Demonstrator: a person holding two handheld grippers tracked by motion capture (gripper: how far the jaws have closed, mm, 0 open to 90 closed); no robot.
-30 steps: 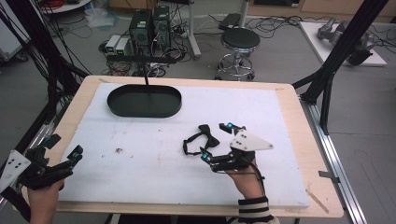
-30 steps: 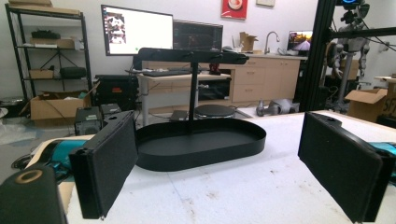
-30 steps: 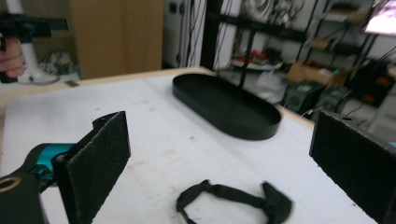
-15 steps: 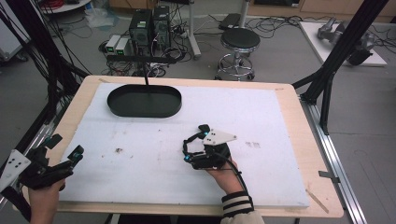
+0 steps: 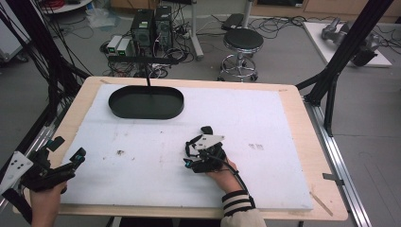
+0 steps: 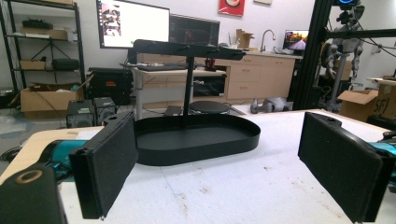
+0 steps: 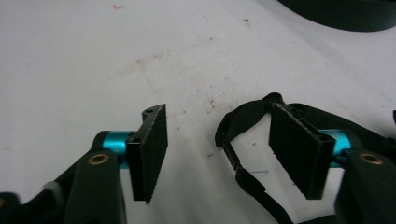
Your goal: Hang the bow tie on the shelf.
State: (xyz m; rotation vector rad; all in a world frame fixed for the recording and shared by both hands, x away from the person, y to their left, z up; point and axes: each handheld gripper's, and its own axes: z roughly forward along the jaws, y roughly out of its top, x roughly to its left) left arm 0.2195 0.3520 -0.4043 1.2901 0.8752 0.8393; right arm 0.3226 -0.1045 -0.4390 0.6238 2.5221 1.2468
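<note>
A black strap (image 5: 190, 143), looped and buckled, lies on the white table top (image 5: 265, 123) right of the middle. My right gripper (image 5: 194, 147) is down over it, and its jaws have just been closing. In the right gripper view the strap's loop (image 7: 233, 125) lies between the pads of the right gripper (image 7: 219, 149), close against the right pad (image 7: 299, 149), while the left pad (image 7: 152, 149) stands apart from it. My left gripper (image 5: 68, 148) rests at the table's near left corner, its jaws wide apart with nothing between them; the left gripper (image 6: 229, 172) faces the tray.
A black oval tray (image 5: 176, 110) stands at the back left of the table, with a thin post and a crossbar (image 6: 187, 49) rising from it. The tray's wall (image 6: 196, 149) is a short way ahead of the left jaws. Small dark specks (image 5: 120, 152) mark the white surface.
My right gripper has come left and down onto the strap, and its jaws have narrowed around the loop. The left gripper has stayed where it was.
</note>
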